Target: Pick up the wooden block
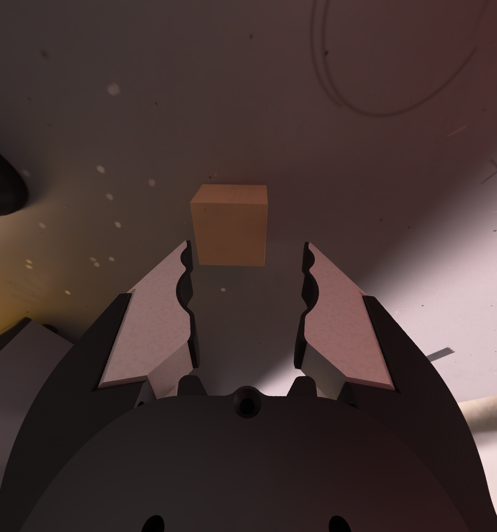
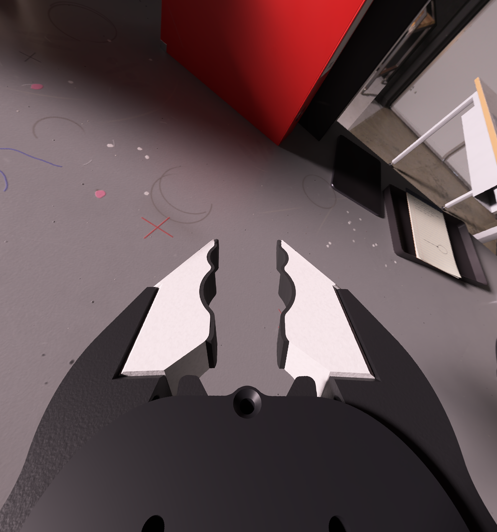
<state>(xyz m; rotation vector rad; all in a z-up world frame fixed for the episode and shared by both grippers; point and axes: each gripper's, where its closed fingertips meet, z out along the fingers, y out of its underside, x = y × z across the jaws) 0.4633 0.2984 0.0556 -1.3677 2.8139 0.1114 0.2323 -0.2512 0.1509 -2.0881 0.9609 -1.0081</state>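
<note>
Wooden block [image 1: 230,227] just beyond left gripper [image 1: 247,244], fingers apart, untouched, right gripper [image 2: 247,243] fingers apart, empty

Left hand-held gripper [image 1: 247,244] with rounded matte black body, pale pinkish wedge fingers [image 1: 152,311], scalloped black inner pads, one recessed central screw, right hand-held gripper [image 2: 247,243] alike, fingers [image 2: 181,311] white

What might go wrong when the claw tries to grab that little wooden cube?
The wooden block sits a bit left of the middle of the open left gripper, so the left finger may bump and push it away. The spot is also dim and shadowy, so the block's edges are harder to see.
</note>
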